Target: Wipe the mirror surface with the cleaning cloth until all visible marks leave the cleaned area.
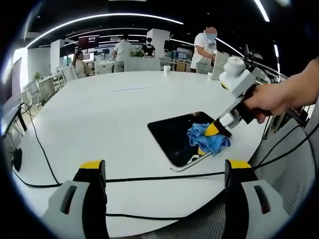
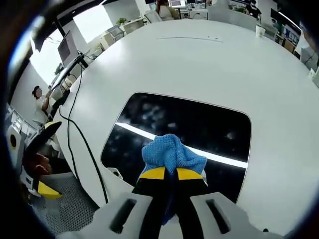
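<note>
An open-plan office — desks with monitors point(image 1: 87, 42) at 11 o'clock, people point(image 1: 121, 50) standing beyond a large white table point(image 1: 99, 114)

White rounded surface point(image 1: 99, 119), broad and mostly bare. Black cable point(image 1: 149, 178) across its near edge, another black cable point(image 1: 37, 139) trailing off the left side; the same seen as a cable point(image 2: 82, 134) over the rim in the right gripper view. Paper cup point(image 1: 167, 69) upright near the far edge. Grey mesh flooring point(image 2: 75, 209) beside the surface. Office chairs point(image 1: 67, 73) at far left. Potted plant point(image 1: 37, 76) beyond them. Several people point(image 1: 122, 50) standing and seated in the background. Curved ceiling light strip point(image 1: 99, 20) overhead.
</note>
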A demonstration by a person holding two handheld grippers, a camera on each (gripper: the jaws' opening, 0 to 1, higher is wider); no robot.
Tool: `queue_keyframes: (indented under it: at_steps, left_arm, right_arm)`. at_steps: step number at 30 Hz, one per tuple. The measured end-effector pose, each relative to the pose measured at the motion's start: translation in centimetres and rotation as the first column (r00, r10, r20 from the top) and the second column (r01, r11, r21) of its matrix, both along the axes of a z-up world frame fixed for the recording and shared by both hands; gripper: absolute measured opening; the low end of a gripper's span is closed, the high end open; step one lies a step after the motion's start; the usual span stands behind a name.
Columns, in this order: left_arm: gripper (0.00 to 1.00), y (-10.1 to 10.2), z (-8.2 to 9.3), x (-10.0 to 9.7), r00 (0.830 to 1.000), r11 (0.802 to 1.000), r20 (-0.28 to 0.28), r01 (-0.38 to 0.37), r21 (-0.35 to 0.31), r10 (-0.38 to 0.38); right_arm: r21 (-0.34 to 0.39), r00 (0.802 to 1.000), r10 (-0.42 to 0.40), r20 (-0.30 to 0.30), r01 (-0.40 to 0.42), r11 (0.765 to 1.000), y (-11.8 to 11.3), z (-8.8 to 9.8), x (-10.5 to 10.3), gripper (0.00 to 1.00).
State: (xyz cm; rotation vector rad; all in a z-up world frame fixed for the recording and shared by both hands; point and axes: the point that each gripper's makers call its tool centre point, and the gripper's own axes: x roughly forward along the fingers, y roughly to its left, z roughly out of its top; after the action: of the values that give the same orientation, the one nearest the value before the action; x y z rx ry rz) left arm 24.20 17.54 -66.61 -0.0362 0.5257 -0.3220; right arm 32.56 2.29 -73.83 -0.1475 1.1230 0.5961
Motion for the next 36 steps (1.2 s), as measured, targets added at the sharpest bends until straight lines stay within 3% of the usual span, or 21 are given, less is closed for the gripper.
queue_keyframes:
  at_steps: [16, 28, 36]
  left_arm:
    - [0.99, 0.7, -0.4, -0.1, 1.0, 1.0, -0.007, 0.004, -0.007, -0.005]
    - [0.99, 0.8, -0.3, 0.0, 1.0, 1.0, 0.006, 0.015, -0.028, -0.015]
    - [0.99, 1.3, -0.5, -0.1, 1.0, 1.0, 0.0, 0.009, -0.021, -0.009]
  right_arm:
    - [-0.013, 0.999, 0.026, 0.02, -0.026, 1.0, 0.8, -0.1, 3.4, 0.01]
    - [-0.032, 0.999, 0.015, 0.046, -0.013, 0.999, 1.5, -0.6, 7.3, 0.01]
    - [-0.041, 0.999, 0.019, 0.044, -0.017, 0.999, 1.8, -0.5, 8.4, 0.01]
